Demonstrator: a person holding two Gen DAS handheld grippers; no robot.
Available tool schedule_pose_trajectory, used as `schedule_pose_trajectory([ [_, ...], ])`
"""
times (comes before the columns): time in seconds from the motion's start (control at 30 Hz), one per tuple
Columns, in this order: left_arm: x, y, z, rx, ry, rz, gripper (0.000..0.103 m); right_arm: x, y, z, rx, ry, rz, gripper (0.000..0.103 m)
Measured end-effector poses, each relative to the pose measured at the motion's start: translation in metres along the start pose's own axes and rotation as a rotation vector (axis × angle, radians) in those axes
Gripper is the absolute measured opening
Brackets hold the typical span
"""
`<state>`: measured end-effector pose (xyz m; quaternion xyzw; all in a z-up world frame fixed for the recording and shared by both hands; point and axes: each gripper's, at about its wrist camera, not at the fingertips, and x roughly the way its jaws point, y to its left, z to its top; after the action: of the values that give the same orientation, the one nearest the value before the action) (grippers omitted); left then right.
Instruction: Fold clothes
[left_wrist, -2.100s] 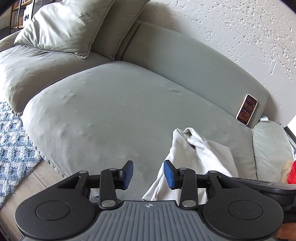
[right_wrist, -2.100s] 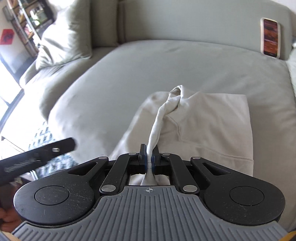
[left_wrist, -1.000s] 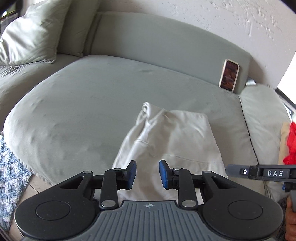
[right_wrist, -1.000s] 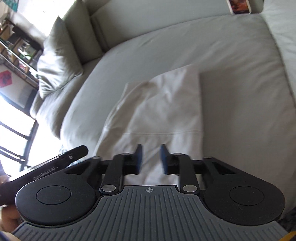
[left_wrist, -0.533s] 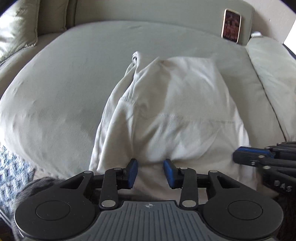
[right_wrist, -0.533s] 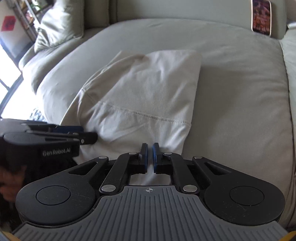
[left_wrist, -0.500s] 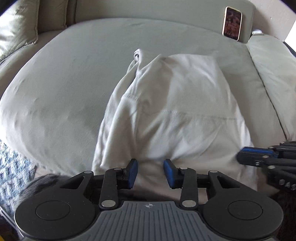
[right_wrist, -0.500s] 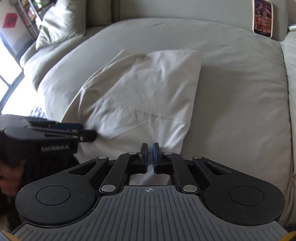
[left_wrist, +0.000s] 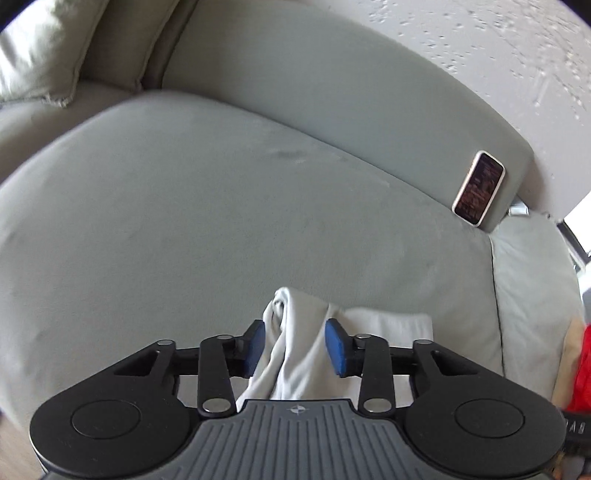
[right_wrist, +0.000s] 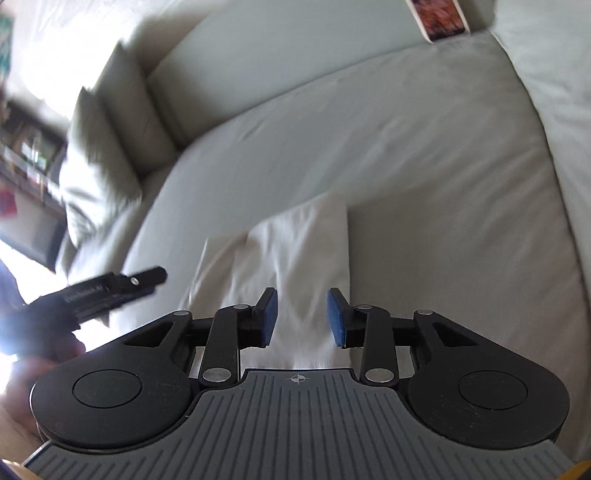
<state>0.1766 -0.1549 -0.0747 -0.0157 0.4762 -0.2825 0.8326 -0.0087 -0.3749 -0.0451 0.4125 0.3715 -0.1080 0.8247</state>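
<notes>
Here, going left to right: a pale cushion (left_wrist: 40, 55) leans at the far left of the grey-green sofa (left_wrist: 184, 206), whose broad seat fills the middle. The cream garment (left_wrist: 299, 354) lies at the near edge of that seat, right of centre, partly folded: a flat squared panel on its right, a bunched, twisted ridge on its left.

The left gripper (left_wrist: 295, 347) stands with its blue pads spread wide, the bunched ridge rising between them but neither pad pressing it; it grips nothing. The right gripper (right_wrist: 301, 317) is likewise wide apart above the flat panel, holding nothing.

The cloth looks soft, light and limp, with a stitched seam; it should drape and slide on itself rather than hold a crease. A pinch at a hem corner or along the seam would likely carry it best, one gripper to each corner.

Far right, a phone (left_wrist: 478, 188) leans on the backrest; its screen is unreadable. Blurred lettering on the left gripper's side, seen from the right wrist, cannot be made out. Something red (left_wrist: 581, 373) shows at the right edge.
</notes>
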Motion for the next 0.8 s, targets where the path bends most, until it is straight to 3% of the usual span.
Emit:
schedule_pose_trajectory([
  [0.2, 0.045, 0.004, 0.024, -0.053, 0.07, -0.03, 0.027, 0.023, -0.011, 0.012, 0.046, 0.015, 0.006, 0.037],
  [0.33, 0.052, 0.005, 0.021, -0.029, 0.052, -0.038, 0.0, 0.038, -0.013, 0.016, 0.035, 0.03, -0.001, 0.037],
  [0.43, 0.04, 0.005, 0.016, -0.01, -0.08, -0.029, 0.0, 0.054, -0.004, 0.015, -0.048, 0.056, -0.024, 0.037],
  [0.5, 0.039, 0.006, 0.012, 0.014, -0.127, 0.032, 0.0, 0.067, 0.002, 0.011, -0.116, 0.084, -0.074, 0.036],
  [0.53, 0.041, 0.008, 0.011, 0.016, -0.13, 0.052, 0.0, 0.073, 0.004, 0.008, -0.136, 0.102, -0.116, 0.036],
  [0.67, 0.055, 0.023, 0.006, -0.047, -0.081, 0.042, 0.0, 0.077, 0.007, 0.007, -0.148, 0.097, -0.135, 0.033],
  [0.77, 0.051, 0.027, 0.008, -0.053, -0.083, 0.008, 0.0, 0.069, 0.002, 0.017, -0.086, 0.019, -0.091, 0.041],
  [0.8, 0.048, 0.027, 0.008, -0.047, -0.087, 0.001, 0.0, 0.067, -0.002, 0.022, -0.053, -0.026, -0.083, 0.054],
])
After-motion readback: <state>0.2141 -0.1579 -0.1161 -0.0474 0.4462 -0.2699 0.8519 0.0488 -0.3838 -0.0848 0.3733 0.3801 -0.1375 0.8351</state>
